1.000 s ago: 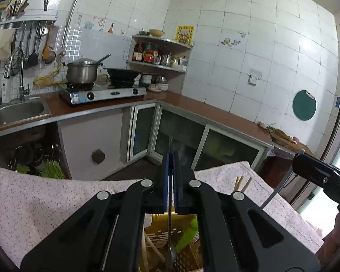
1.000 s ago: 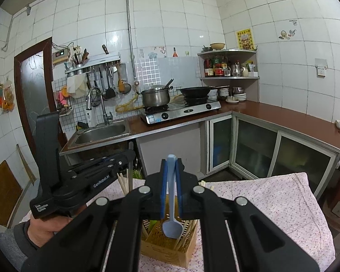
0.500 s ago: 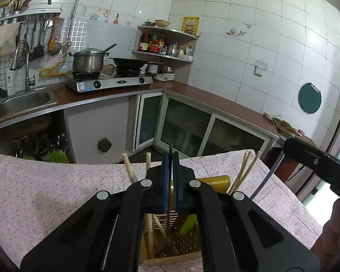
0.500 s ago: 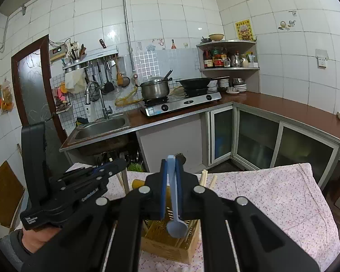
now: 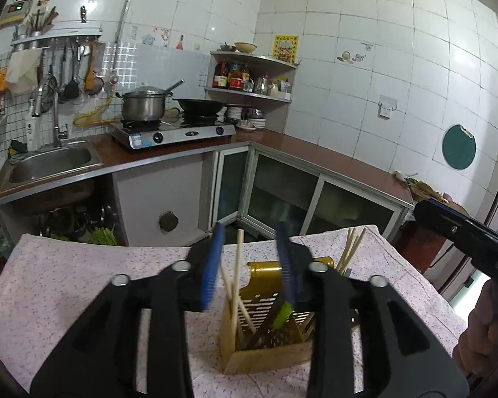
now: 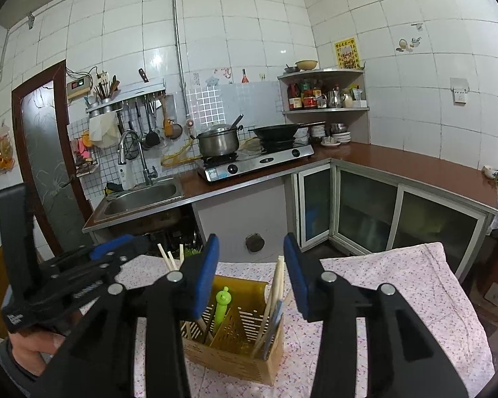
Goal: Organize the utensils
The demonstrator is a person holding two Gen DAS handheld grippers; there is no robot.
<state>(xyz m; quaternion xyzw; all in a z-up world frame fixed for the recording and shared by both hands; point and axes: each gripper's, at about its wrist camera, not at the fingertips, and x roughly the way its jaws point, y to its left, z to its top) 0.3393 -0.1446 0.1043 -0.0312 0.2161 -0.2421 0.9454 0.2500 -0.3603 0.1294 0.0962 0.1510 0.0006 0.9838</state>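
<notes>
A yellow slotted utensil holder (image 5: 272, 335) (image 6: 230, 348) stands on the flowered tablecloth (image 5: 66, 282). It holds pale chopsticks (image 5: 237, 265) (image 6: 275, 285), a green-handled utensil (image 6: 223, 301), a dark thin utensil (image 5: 265, 316) and a light blue spoon (image 6: 273, 323). My left gripper (image 5: 250, 265) hovers just in front of the holder. Its jaws are opening and its pads touch nothing. My right gripper (image 6: 252, 275) hangs over the holder from the other side, its jaws also opening around empty air. My left gripper (image 6: 123, 248) also shows in the right wrist view, at the left.
The table's far edge (image 6: 415, 248) drops toward the kitchen floor. Beyond it run a counter with a sink (image 5: 49, 162), a stove with a pot (image 5: 144, 107) and a wok, and glass-door cabinets (image 6: 365, 209). A hand (image 6: 33, 345) grips the left tool.
Both grippers went from shut to open. The blue spoon left the right jaws and the thin dark utensil left the left jaws; both now stand in the holder. The left gripper drew back.
</notes>
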